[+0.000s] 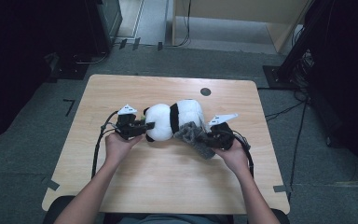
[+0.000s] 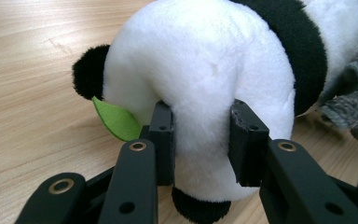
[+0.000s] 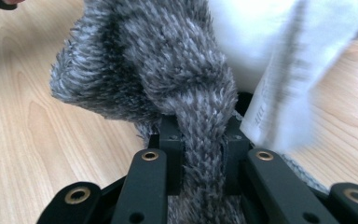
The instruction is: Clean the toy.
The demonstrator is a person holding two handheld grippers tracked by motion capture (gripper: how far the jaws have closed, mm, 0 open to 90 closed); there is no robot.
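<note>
Nearest you, your forearms come in over the front edge of the table [image 1: 168, 186], one hand behind each gripper.

Your left gripper [image 1: 142, 127] is pinching the panda [image 1: 172, 121] by its head end. In the left gripper view the jaws press into the white plush from both sides, and the fur bulges out between and around them. A green leaf [image 2: 117, 120] sticks out just beside one jaw, under a black ear [image 2: 89, 77].

Your right gripper [image 1: 210, 136] is pinching the grey sock [image 1: 196, 137]. In the right gripper view the jaws are clamped on a narrow stretch of the fuzzy knit [image 3: 200, 154], which bunches into a thicker fold just beyond them. A white label [image 3: 279, 107] hangs blurred beside that fold, against the panda's white body [image 3: 247, 32].

The panda lies on its side about mid-table, lengthwise between your two grippers, with its black band around the middle. The sock lies against its right end, touching it, and trails back toward your right hand.

Farther off, a small dark disc [image 1: 205, 91] sits near the table's far edge, well apart from the toy.
</note>
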